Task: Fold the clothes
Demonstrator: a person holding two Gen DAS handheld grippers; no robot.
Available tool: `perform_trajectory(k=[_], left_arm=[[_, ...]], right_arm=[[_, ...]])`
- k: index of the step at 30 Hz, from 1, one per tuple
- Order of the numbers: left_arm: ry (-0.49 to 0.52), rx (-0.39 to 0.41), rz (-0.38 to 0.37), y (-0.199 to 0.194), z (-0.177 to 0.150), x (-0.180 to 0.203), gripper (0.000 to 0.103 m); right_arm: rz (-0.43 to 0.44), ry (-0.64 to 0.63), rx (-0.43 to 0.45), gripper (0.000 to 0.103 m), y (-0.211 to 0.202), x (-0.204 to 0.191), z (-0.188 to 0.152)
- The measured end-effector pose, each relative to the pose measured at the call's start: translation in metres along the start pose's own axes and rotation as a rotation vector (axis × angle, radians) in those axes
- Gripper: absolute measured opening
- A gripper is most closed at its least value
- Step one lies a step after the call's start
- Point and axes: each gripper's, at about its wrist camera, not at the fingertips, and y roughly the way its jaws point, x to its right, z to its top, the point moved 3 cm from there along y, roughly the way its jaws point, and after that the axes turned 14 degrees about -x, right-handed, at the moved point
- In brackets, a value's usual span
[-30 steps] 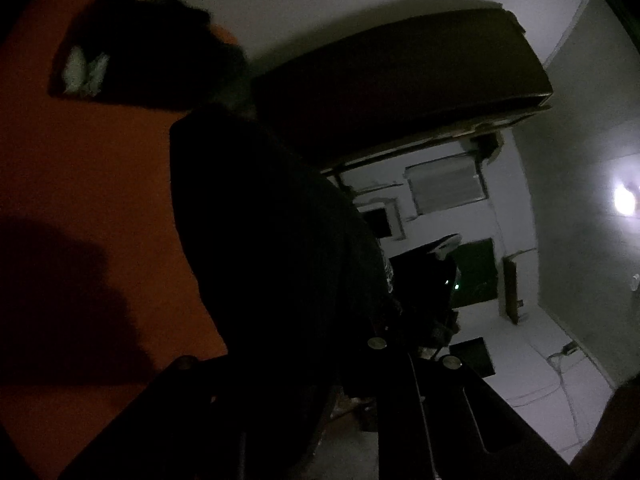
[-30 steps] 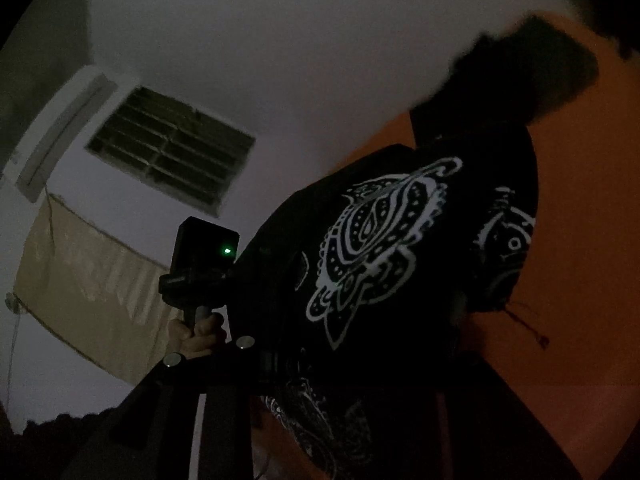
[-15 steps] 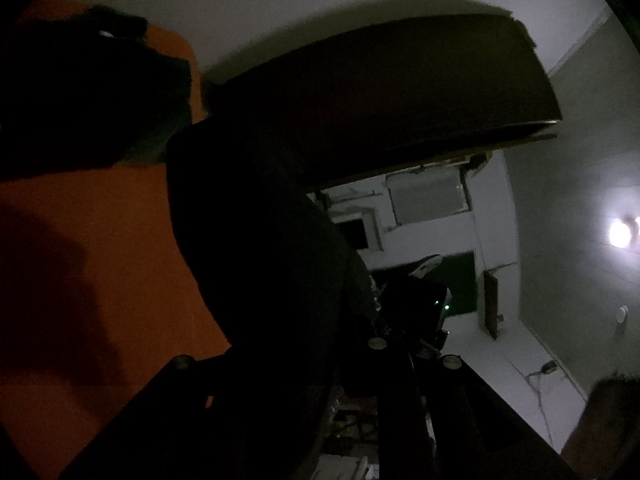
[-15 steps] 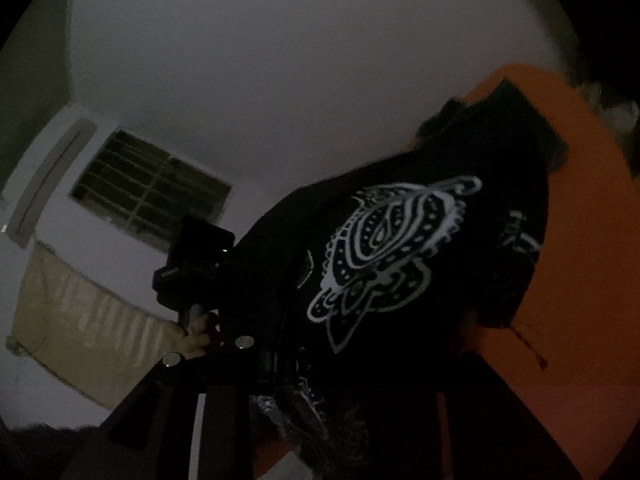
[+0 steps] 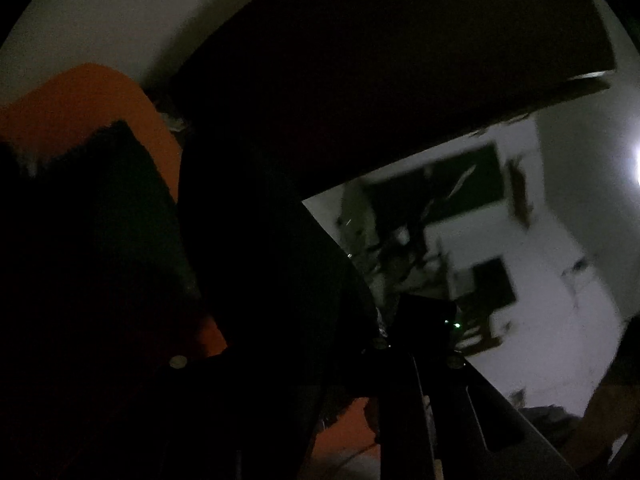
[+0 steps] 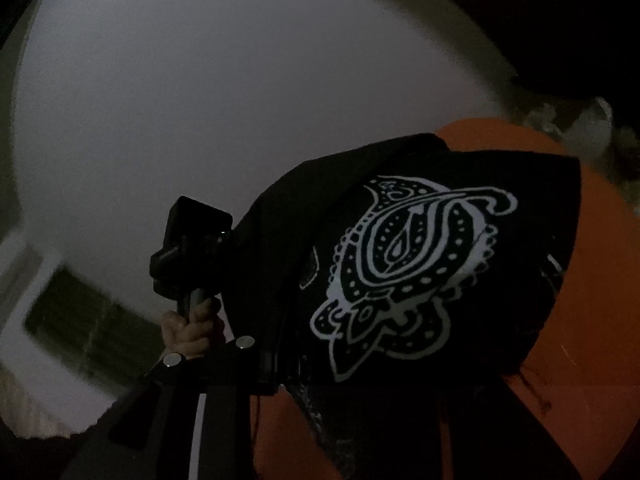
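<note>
The orange bed sheet [image 6: 592, 300] fills the right wrist view from four to six o'clock and reappears at ten o'clock in the left wrist view; it is the surface the folding is done on. Above it hangs the black garment [image 6: 400, 264], lifted clear between the two tools and draping slack from its upper edge, so I judge it light, soft and limp, with no stiffness to hold a crease unless laid flat and smoothed. It should not be slippery or fragile, though a thin cloth can slide out of a shallow pinch; the best hold looks to be at the top corners or along a hem or seam, where the layers are thicker. The right gripper [image 6: 276, 364] at six o'clock appears clamped on the cloth's near edge. The left gripper [image 5: 320, 360] is lost in darkness with dark cloth across it; its jaws are opening slightly, and I cannot tell whether the pads grip. A hand [image 6: 192, 332] at eight o'clock holds the other tool's handle. The white paisley print [image 6: 404, 272] on the garment is ornament only; no brand, label or readable writing shows anywhere.
</note>
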Motion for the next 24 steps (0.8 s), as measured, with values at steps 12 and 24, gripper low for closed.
perform_trajectory(k=[12,24], left_arm=[[-0.185,-0.381,0.376,0.05,0.063,-0.172,0.046],[-0.166,-0.143,0.553,-0.066,0.087,-0.115,0.057]], right_arm=[[-0.038,0.365,0.185,0.03,0.145,0.134,-0.004],[-0.233,0.364,0.081,0.057,0.1,0.125,-0.057]])
